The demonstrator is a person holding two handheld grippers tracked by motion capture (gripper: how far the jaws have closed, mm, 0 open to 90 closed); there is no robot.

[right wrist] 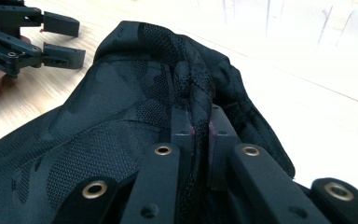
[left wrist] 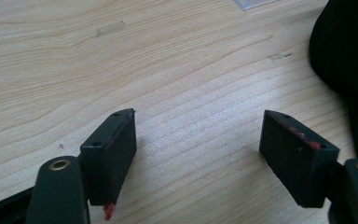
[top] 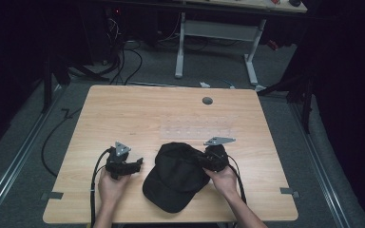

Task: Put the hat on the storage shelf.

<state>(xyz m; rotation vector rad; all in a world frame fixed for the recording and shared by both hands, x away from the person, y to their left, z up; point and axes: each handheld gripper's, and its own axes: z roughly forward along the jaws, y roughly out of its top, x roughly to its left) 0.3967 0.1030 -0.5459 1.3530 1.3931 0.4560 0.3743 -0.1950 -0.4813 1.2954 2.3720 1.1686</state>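
A black baseball cap (top: 173,178) lies on the wooden table (top: 123,109) near its front edge, with the brim toward the person. My right gripper (top: 203,159) sits at the cap's right side. In the right gripper view the jaws are shut on a raised fold of the cap's (right wrist: 121,93) mesh crown, and the gripper (right wrist: 200,115) pinches the fabric between its pads. My left gripper (top: 137,164) rests to the left of the cap. It stands open (left wrist: 200,135) over bare wood, with the cap's edge (left wrist: 345,51) off to its right. The left gripper (right wrist: 60,39) also appears in the right gripper view at the top left.
A clear plastic plate (top: 197,127) lies flat behind the cap, and a grey round cap (top: 207,100) sits in the tabletop farther back. Tape marks (top: 52,195) sit near the front corners. Cables and a white desk frame (top: 218,31) stand on the floor beyond.
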